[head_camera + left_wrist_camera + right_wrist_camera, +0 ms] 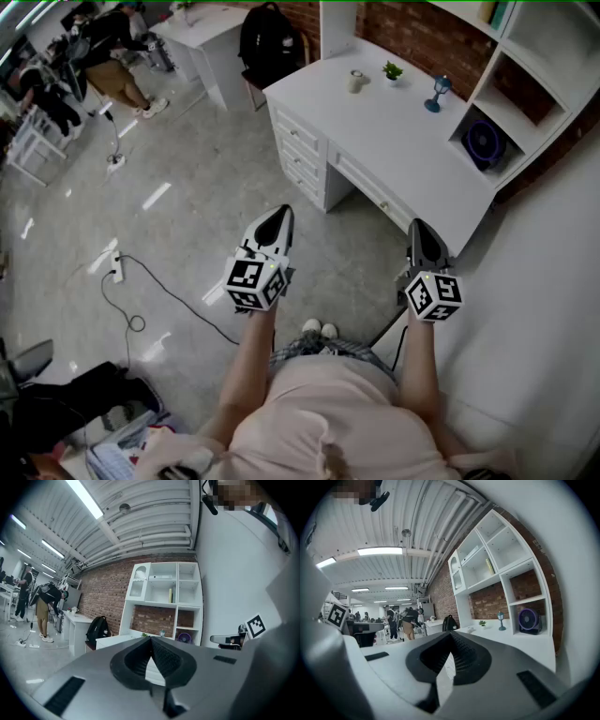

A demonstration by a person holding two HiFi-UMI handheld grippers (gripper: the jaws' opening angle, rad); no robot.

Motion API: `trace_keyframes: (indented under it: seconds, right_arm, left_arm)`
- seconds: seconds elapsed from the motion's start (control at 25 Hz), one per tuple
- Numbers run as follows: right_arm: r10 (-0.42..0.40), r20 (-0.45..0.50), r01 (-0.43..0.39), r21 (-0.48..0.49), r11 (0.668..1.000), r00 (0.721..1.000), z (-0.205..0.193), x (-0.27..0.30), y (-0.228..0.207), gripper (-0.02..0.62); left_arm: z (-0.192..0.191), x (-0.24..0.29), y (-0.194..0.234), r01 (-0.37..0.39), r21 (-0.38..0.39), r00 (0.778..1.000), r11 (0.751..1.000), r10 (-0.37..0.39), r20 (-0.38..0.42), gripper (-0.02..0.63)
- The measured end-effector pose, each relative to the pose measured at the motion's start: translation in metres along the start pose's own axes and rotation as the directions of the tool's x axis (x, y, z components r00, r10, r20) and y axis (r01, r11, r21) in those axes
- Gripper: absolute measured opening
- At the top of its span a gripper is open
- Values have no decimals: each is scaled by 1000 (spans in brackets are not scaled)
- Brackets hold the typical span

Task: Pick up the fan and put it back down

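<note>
The fan [485, 143] stands in a shelf cubby, far right across the surface [394, 131]. The right gripper [419, 228] is nearer it than the left gripper [279, 217]. Both are pressed together and empty.

I have the surface [394, 131] ahead of both grippers, with the shelf [525, 56] standing at its right end. The fan [485, 143] sits in the shelf's lowest cubby, level with the surface. To its left stand the lamp [436, 92], then the plant [393, 70], then the cup [355, 81], all near the back wall. The backpack [270, 42] is beyond the surface's left end. My left gripper [281, 216] is over the floor. My right gripper [419, 232] is before the surface's near corner, well apart from the fan. A cable [159, 291] lies on the floor to my left.
</note>
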State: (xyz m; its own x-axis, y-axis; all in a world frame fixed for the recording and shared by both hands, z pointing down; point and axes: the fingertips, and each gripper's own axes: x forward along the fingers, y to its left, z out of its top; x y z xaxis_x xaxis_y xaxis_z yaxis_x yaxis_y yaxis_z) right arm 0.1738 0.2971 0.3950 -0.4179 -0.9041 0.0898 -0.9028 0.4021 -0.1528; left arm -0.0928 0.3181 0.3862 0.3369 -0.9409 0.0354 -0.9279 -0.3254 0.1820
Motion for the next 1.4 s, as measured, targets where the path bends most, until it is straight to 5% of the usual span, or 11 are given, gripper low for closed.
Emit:
trace_keyframes:
  seconds: [0.72, 1.24, 1.4]
  right_arm:
    - [-2, 4, 2, -6, 1000, 1000, 2, 1, 6, 15]
    - [-44, -17, 44, 21, 999, 999, -6, 2, 3, 15]
    - [-49, -17, 49, 26, 998, 999, -8, 2, 6, 15]
  left_arm:
    - [-8, -2, 6, -11, -26, 1000, 1000, 11, -23, 28]
    - [-7, 3, -6, 143, -55, 990, 988, -144, -9, 36]
    - [-5, 3, -3, 163, -82, 987, 983, -163, 6, 263]
